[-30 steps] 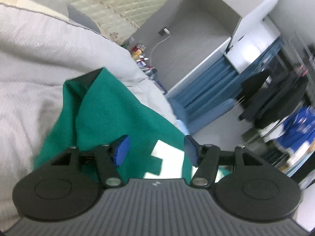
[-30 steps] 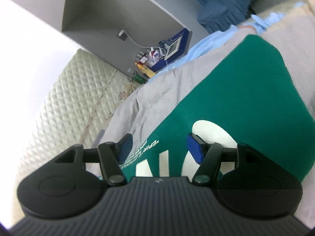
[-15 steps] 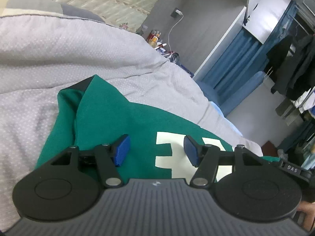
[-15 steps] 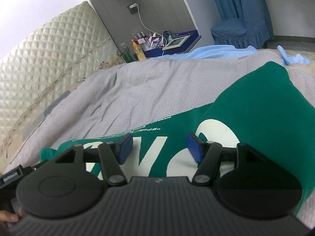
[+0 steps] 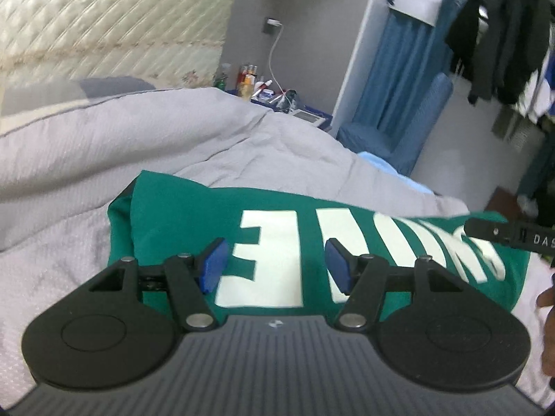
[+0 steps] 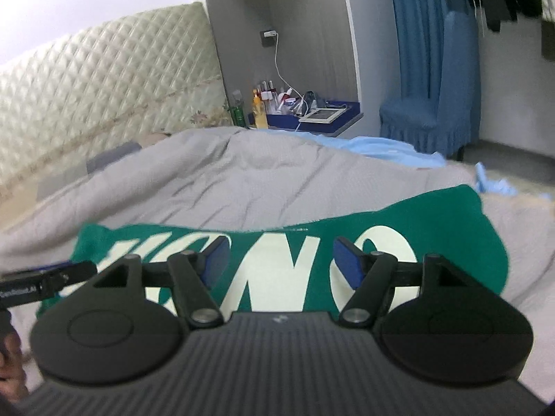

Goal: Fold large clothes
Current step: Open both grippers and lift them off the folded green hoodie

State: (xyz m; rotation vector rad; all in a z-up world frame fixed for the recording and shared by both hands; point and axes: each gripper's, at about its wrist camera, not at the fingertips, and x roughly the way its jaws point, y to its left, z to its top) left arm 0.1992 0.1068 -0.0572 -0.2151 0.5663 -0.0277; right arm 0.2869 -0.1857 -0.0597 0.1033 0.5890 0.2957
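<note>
A green garment [image 5: 180, 215] with large white letters lies folded into a broad band on the grey bed cover [image 5: 104, 145]. It also shows in the right wrist view [image 6: 433, 222]. My left gripper [image 5: 274, 265] is open and empty, held above the garment's left part. My right gripper [image 6: 282, 260] is open and empty above the garment's right part. The right gripper's body shows at the right edge of the left wrist view [image 5: 513, 235]. The left gripper's body shows at the left edge of the right wrist view [image 6: 38, 282].
A quilted cream headboard [image 6: 104, 79] stands behind the bed. A nightstand with bottles and a blue tray [image 6: 305, 114] is at the far side. A blue covered chair [image 6: 437, 111] and hanging dark clothes [image 5: 492, 41] are to the right. A light blue cloth [image 6: 392, 150] lies at the bed's far edge.
Both grippers have tilted upright and pulled back from the garment, staying open. More of the lettering and the room now shows in both views.
</note>
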